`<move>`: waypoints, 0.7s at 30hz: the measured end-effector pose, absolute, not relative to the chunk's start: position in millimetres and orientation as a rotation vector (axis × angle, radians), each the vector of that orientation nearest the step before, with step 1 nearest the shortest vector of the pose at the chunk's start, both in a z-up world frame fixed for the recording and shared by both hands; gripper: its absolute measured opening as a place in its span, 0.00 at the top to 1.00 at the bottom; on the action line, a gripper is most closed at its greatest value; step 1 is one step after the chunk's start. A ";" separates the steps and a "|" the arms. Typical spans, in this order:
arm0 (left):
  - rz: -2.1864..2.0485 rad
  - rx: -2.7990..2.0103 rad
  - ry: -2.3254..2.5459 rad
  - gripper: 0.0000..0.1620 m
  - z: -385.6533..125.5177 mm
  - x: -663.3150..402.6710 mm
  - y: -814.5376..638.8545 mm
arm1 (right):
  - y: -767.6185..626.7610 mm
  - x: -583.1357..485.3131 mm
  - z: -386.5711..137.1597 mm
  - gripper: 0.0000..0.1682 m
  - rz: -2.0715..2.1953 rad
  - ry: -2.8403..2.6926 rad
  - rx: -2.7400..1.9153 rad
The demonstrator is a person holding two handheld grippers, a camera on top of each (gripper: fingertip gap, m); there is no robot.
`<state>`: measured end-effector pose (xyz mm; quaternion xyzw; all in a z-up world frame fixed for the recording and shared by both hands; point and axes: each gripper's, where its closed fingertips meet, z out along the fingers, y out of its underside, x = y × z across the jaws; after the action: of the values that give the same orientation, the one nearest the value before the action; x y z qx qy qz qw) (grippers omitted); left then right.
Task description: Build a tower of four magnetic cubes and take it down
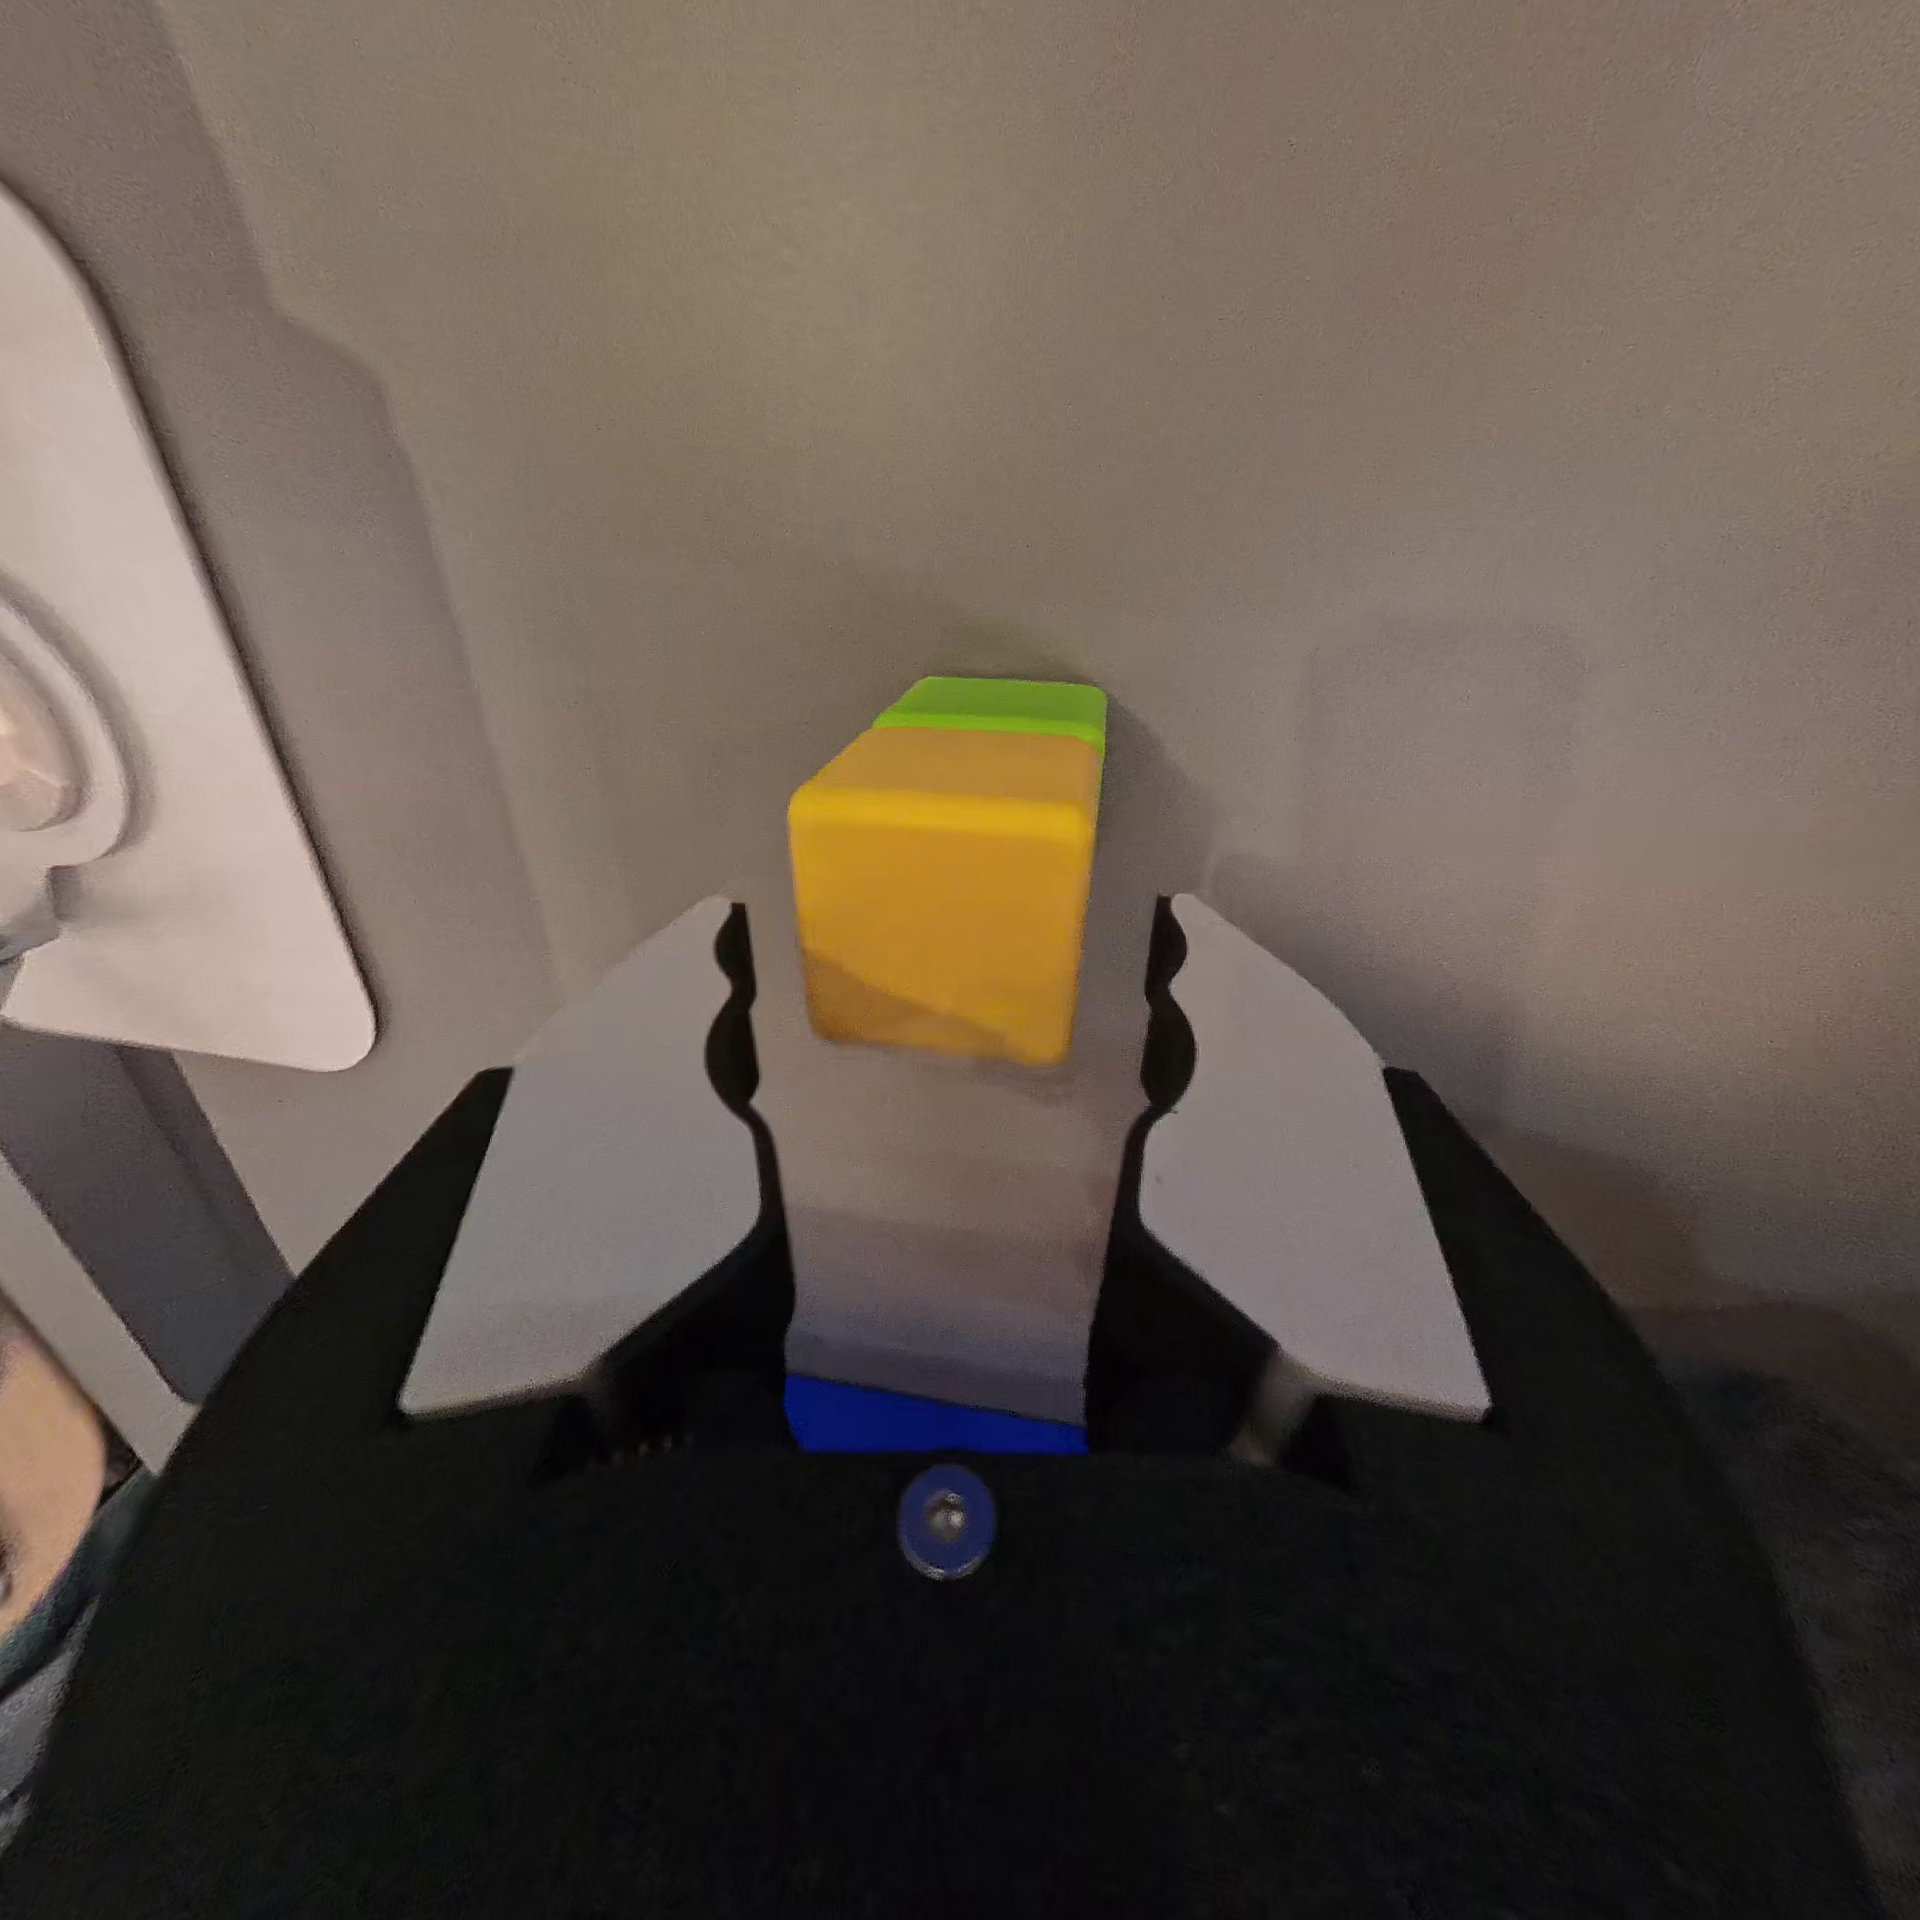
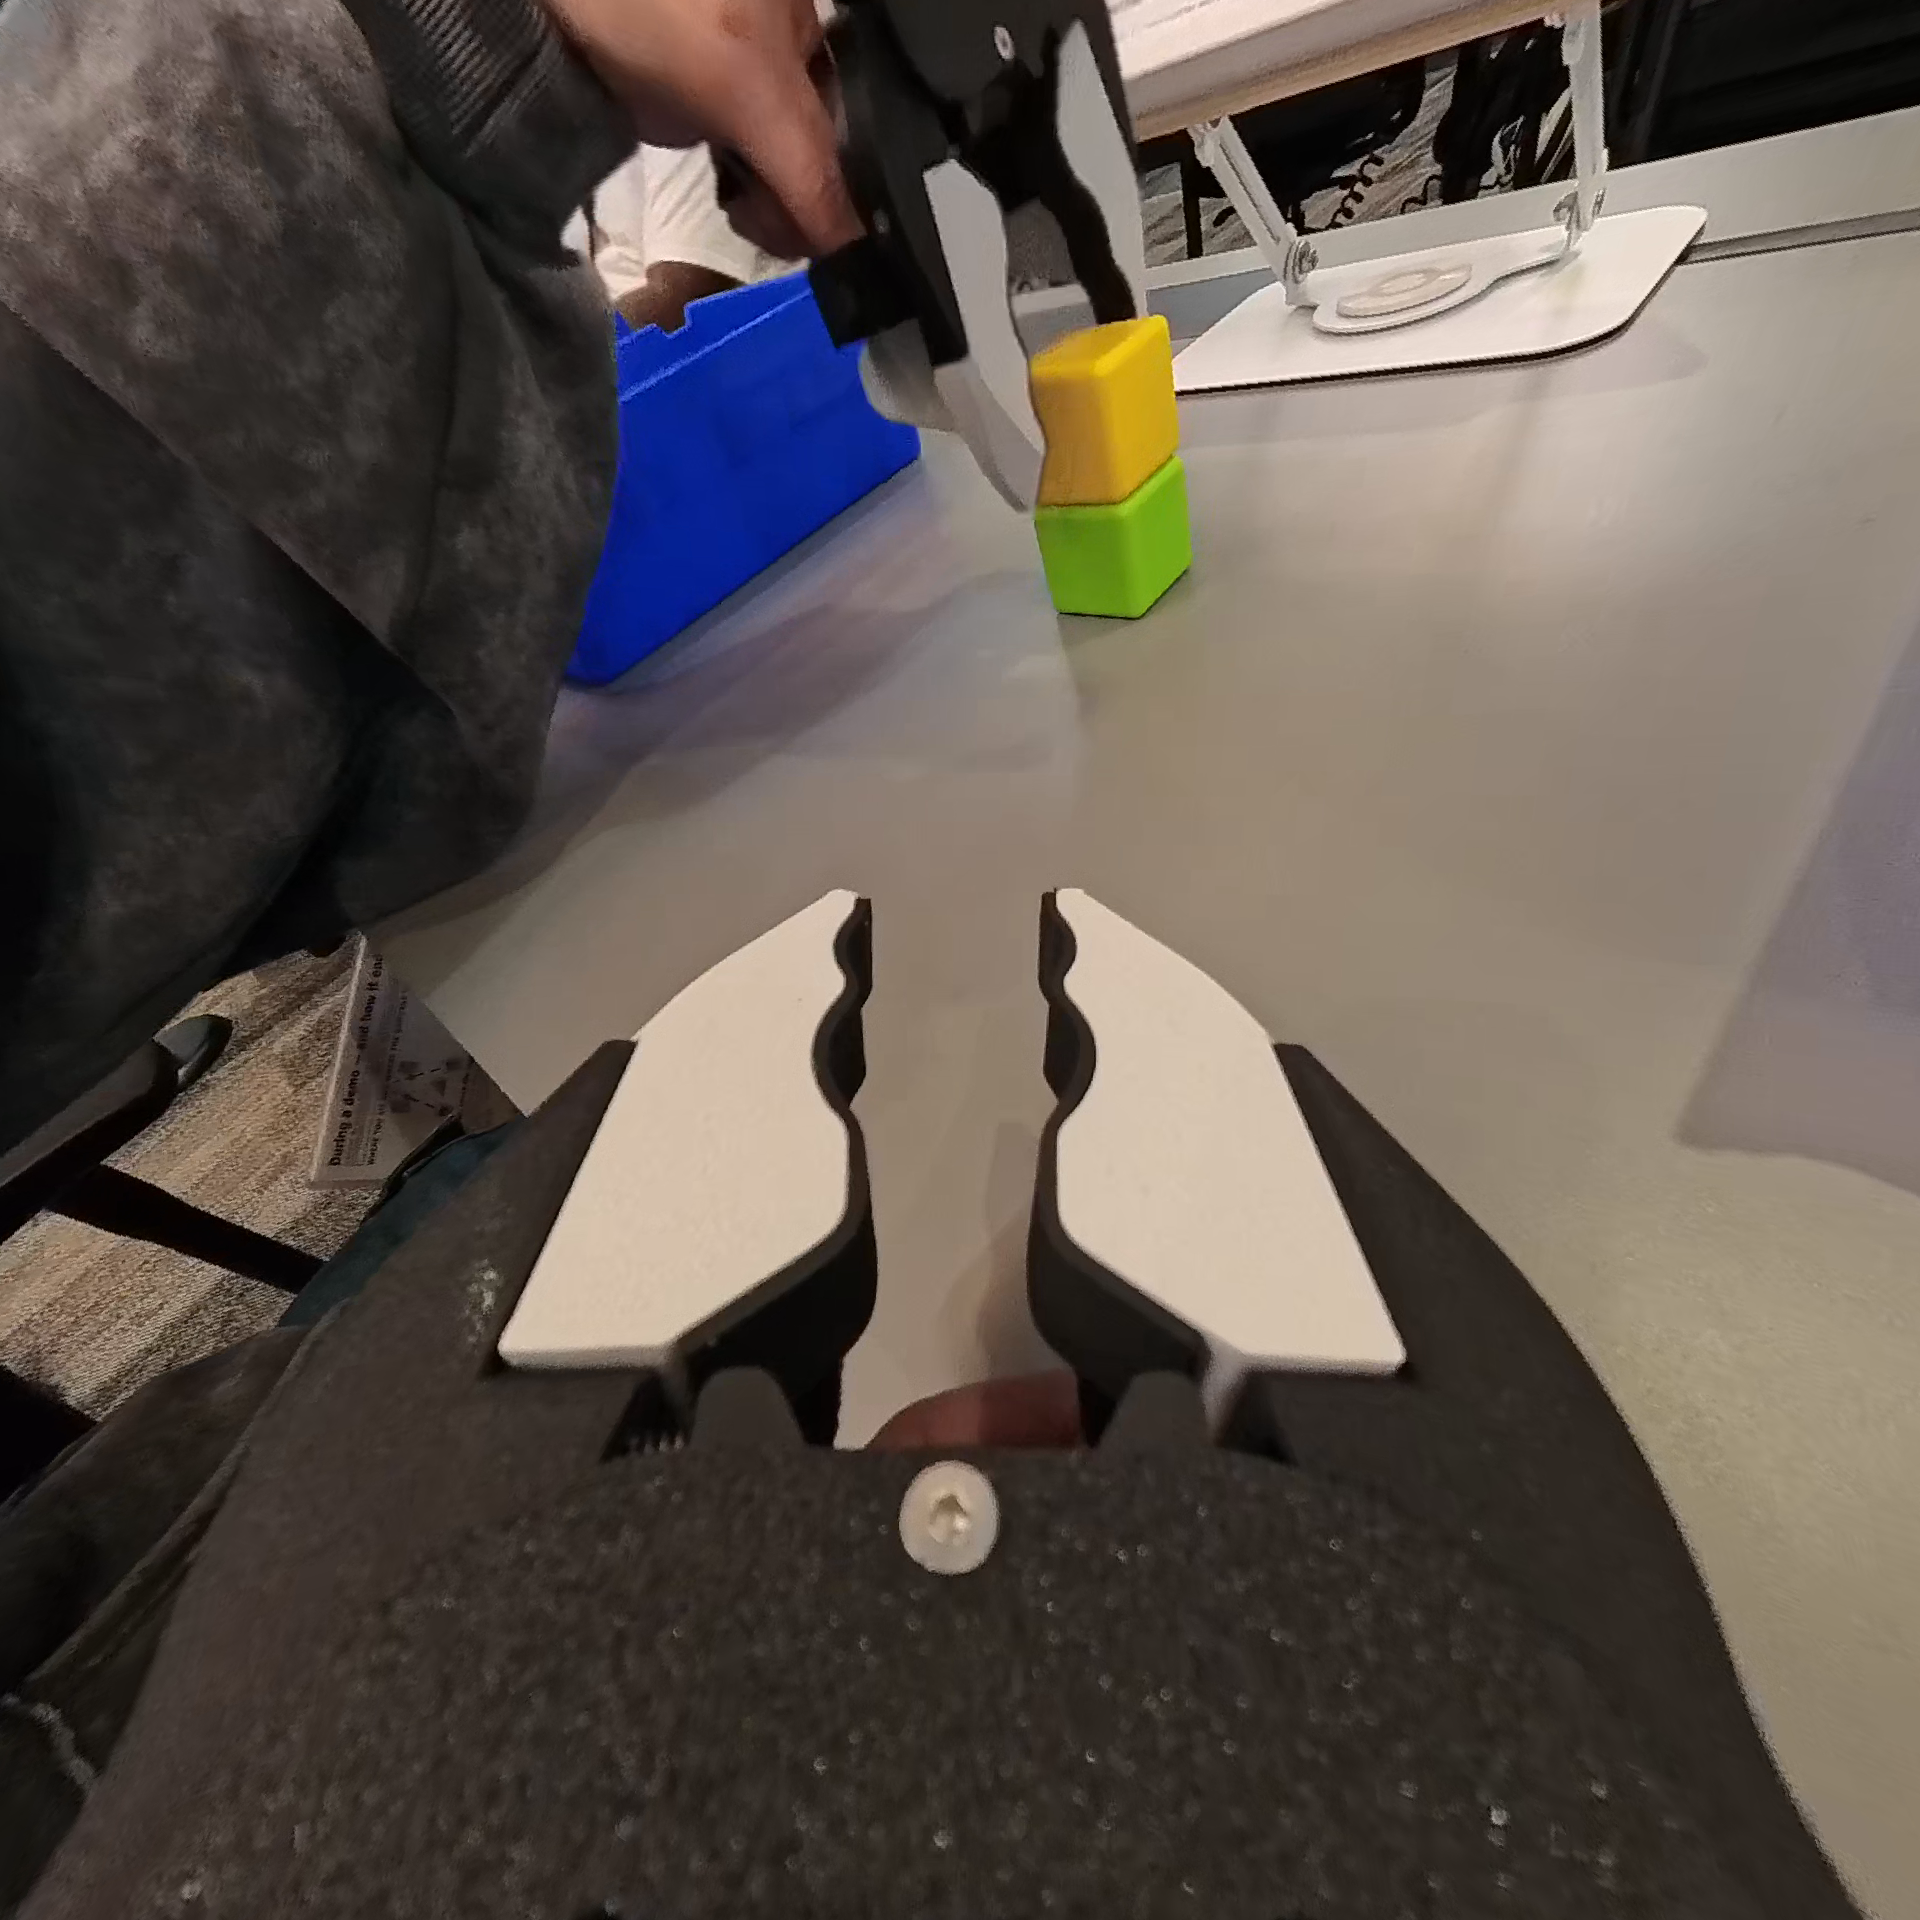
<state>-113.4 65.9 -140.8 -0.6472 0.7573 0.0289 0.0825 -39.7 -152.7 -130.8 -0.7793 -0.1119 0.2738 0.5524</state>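
Straddling the yellow cube [image 2: 1107, 410] stacked on the green cube [image 2: 1114, 540] mid-desk, beside the blue bin [image 2: 727, 468], the left hand-held gripper [image 1: 951, 935] gapes wide, apparently mid-build or mid-teardown; the right hand-held gripper [image 2: 956, 925], half open and empty, hovers near the desk's [image 2: 1455, 727] front edge.

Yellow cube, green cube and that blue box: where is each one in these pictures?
yellow cube [image 2: 1107, 410]: right wrist view, on its front face.
green cube [image 2: 1114, 545]: right wrist view, on its front face, under the yellow one.
blue box [image 2: 727, 457]: right wrist view, on its side wall.
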 end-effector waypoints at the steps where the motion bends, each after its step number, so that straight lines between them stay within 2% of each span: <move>1: 0.067 -1.928 2.215 0.55 -131.4 -114.6 65.5 | -152.6 -39.4 -130.7 0.82 0.648 -0.263 -1.842; 7: -0.141 -1.813 1.719 0.55 -43.5 -174.9 31.8 | -153.8 -37.1 -130.0 0.81 0.661 -0.249 -1.834; 11: -0.261 -1.796 1.258 0.56 -21.5 -254.9 -11.1 | -152.6 -37.6 -130.0 0.81 0.673 -0.247 -1.840; 15: -0.272 -1.769 0.754 0.58 -36.6 -328.5 -49.6 | -150.1 -41.3 -132.3 0.81 0.655 -0.271 -1.867; 17: -0.261 -1.801 0.534 0.49 -59.3 -357.0 -69.8 | -149.0 -42.8 -132.5 0.81 0.657 -0.273 -1.874; 21: -0.154 -1.813 0.249 0.56 -94.9 -396.9 -112.7 | -148.4 -47.2 -133.2 0.81 0.669 -0.282 -1.881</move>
<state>-396.9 -112.7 -94.9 -0.7844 0.1078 -0.0666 0.6071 -47.2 -148.4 -133.2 -0.7892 -0.1181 0.2807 0.5334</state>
